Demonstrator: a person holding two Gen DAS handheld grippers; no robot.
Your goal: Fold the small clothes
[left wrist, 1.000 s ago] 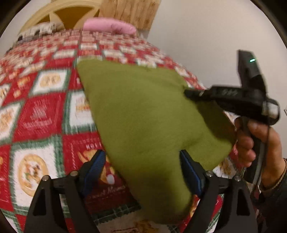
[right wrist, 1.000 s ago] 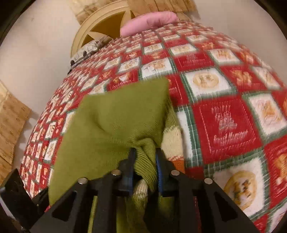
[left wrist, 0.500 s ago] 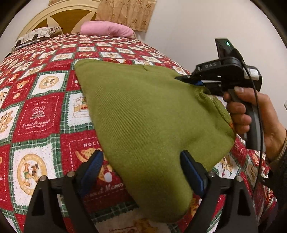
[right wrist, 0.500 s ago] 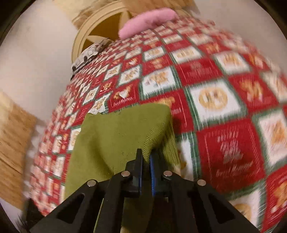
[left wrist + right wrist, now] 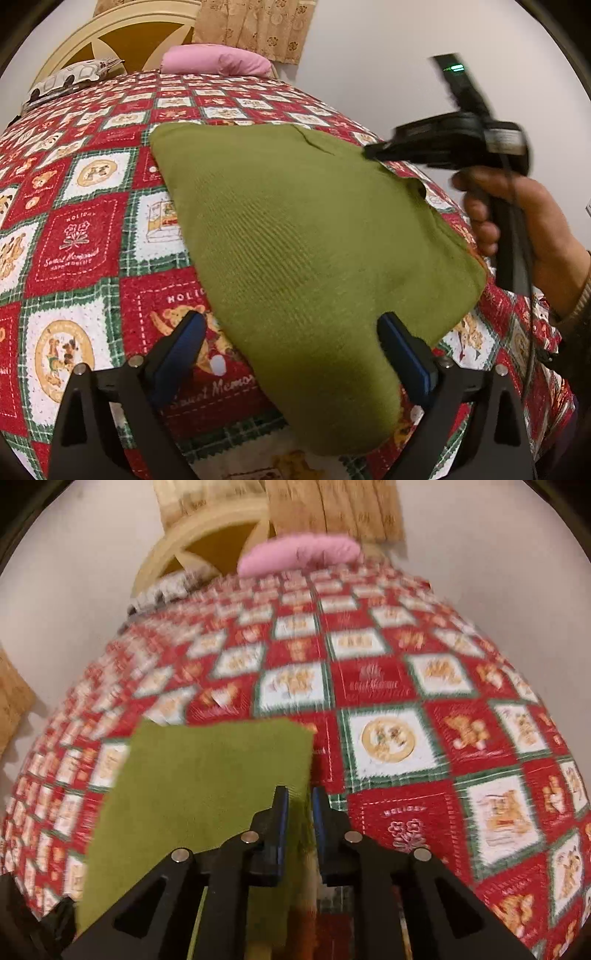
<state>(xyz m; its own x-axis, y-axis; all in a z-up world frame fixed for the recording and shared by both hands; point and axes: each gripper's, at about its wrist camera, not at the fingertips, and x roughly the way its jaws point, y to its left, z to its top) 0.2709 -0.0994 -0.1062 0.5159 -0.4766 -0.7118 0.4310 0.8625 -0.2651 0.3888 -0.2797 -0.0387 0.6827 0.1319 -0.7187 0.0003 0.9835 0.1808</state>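
A green knit garment [image 5: 303, 236] lies folded on the red patchwork bedspread [image 5: 81, 236]; it also shows in the right wrist view [image 5: 207, 775]. My left gripper [image 5: 291, 332] is open, its blue pads on either side of the garment's near end, just above it. My right gripper [image 5: 298, 805] has its jaws slightly apart around the garment's edge; the fabric between them looks loose. In the left wrist view the right gripper [image 5: 373, 151] sits at the garment's far right edge, held by a hand [image 5: 524, 225].
A pink pillow [image 5: 218, 64] and a patterned pillow [image 5: 74, 79] lie at the head of the bed by the cream headboard [image 5: 110, 40]. A white wall [image 5: 369, 55] runs along the right of the bed. The bedspread [image 5: 443, 738] stretches right of the garment.
My right gripper, earlier shut on a bunched green fold, has lowered toward the far edge, parted its jaws slightly, and the fold now lies flat. My left gripper has stayed open and still.
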